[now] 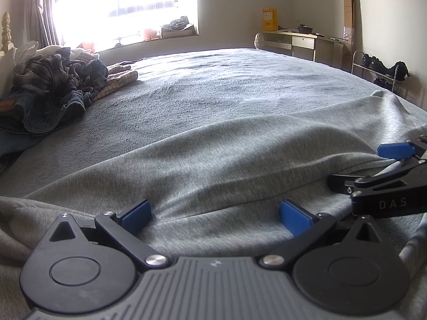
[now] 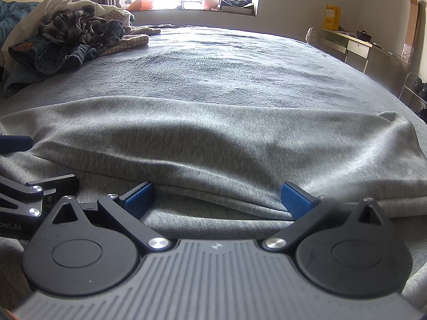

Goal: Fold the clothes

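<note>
The left gripper (image 1: 215, 217) sits low over the near edge of a grey garment (image 1: 213, 157), its blue pads spread wide with cloth between them but not pinched. Just beside it, the right gripper (image 2: 218, 201) is likewise spread over a fold of the same garment (image 2: 213, 133). The garment lies across the near part of a grey blanket (image 2: 226, 64). Farther off at the left lies a pile of clothes (image 1: 50, 88), and beyond it a bright window (image 1: 125, 2).
</note>
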Action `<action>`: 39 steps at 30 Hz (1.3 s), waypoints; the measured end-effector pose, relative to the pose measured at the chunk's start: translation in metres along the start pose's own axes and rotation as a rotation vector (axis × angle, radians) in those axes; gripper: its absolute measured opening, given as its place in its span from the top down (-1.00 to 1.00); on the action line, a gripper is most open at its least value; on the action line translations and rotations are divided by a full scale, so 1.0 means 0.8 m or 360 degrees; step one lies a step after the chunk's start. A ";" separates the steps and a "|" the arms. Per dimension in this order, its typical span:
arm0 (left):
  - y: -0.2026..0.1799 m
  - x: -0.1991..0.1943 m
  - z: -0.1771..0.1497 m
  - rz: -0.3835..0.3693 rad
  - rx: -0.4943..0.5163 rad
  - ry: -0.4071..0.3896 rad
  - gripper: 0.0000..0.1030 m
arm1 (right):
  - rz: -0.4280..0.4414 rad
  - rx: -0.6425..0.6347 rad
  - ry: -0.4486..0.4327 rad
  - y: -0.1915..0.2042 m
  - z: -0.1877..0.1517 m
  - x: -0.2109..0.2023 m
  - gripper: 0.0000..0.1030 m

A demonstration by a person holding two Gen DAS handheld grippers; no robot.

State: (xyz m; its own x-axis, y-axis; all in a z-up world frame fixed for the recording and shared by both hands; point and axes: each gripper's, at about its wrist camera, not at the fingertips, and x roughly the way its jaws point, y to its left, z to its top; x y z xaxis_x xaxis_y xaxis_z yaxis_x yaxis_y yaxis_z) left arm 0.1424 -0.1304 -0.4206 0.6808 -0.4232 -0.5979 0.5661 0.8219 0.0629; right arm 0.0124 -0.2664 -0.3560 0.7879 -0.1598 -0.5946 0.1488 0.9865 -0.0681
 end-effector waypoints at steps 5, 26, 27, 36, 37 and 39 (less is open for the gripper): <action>0.000 0.000 0.000 0.0000 0.0000 0.0000 -1.00 | 0.0001 -0.0003 0.0000 0.000 0.001 0.001 -0.98; -0.001 0.003 0.001 -0.0001 0.0006 0.0012 -1.00 | -0.0004 -0.0003 -0.0005 0.002 0.000 0.001 -0.98; -0.001 0.004 0.002 0.0000 0.0003 0.0017 -1.00 | -0.0005 -0.0005 -0.0005 0.002 0.000 0.001 -0.98; 0.012 -0.047 0.028 0.0033 -0.0104 -0.0048 -1.00 | 0.0015 0.0005 0.0051 -0.001 0.009 0.006 -0.98; 0.014 -0.064 0.033 0.0045 -0.0099 -0.0077 -1.00 | 0.0035 0.0002 0.0075 -0.004 0.014 0.005 -0.98; 0.024 -0.105 0.043 0.0052 -0.0130 -0.0116 -1.00 | 0.0071 -0.0015 0.0119 -0.010 0.025 0.000 -0.98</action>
State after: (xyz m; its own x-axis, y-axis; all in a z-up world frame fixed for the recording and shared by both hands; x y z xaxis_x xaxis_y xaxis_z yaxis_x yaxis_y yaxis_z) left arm 0.1120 -0.0921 -0.3415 0.7317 -0.4198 -0.5370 0.5055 0.8627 0.0145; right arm 0.0233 -0.2747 -0.3391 0.7469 -0.1128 -0.6553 0.1084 0.9930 -0.0473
